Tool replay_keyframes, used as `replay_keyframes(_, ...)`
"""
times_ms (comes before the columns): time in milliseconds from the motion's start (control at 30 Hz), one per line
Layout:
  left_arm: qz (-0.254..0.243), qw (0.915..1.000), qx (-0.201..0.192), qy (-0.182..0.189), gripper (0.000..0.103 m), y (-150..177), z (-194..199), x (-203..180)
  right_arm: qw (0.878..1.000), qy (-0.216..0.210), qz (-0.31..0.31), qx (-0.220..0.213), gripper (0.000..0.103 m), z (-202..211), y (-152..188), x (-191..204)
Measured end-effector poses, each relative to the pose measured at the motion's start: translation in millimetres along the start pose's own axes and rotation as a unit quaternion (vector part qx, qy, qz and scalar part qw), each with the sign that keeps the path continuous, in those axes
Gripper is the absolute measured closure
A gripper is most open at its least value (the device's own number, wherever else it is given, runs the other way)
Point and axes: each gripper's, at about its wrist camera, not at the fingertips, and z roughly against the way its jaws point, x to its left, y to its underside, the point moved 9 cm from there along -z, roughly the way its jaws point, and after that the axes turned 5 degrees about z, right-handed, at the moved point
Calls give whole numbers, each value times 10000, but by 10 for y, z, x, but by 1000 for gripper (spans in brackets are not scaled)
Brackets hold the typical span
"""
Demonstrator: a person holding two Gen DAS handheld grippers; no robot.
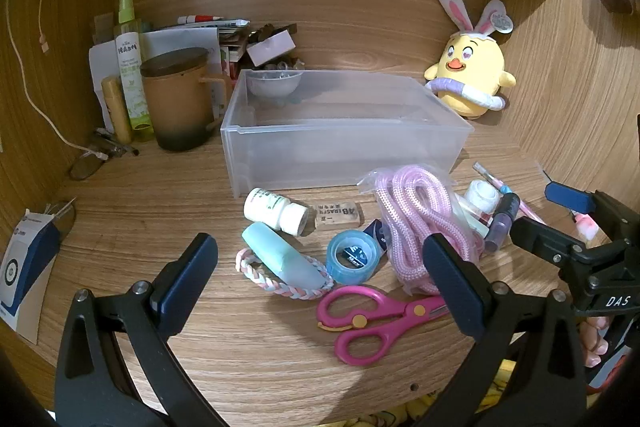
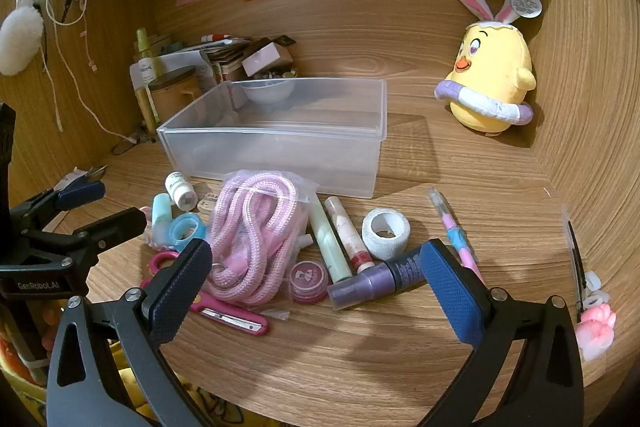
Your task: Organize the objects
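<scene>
A wooden desk (image 2: 360, 355) is seen, bare along its near edge. A clear plastic bin (image 2: 276, 155) stands behind scattered small items, among them a bagged pink rope (image 2: 256, 247). Each hand-held gripper, left (image 1: 320, 283) and right (image 2: 316, 287), is held wide open, empty, above them.

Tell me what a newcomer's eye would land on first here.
The yellow plush chick with rabbit ears, standing at the back right of the desk. Then the clear plastic bin in the middle, and the bagged pink rope in the clutter in front of it, beside pink scissors.
</scene>
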Motion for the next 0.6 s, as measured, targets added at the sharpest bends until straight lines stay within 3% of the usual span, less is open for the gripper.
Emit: replay_keyframes(600, 12, 10000, 4, 4, 0, 8, 18, -32, 10000, -11, 2, 13, 0, 3, -1, 16)
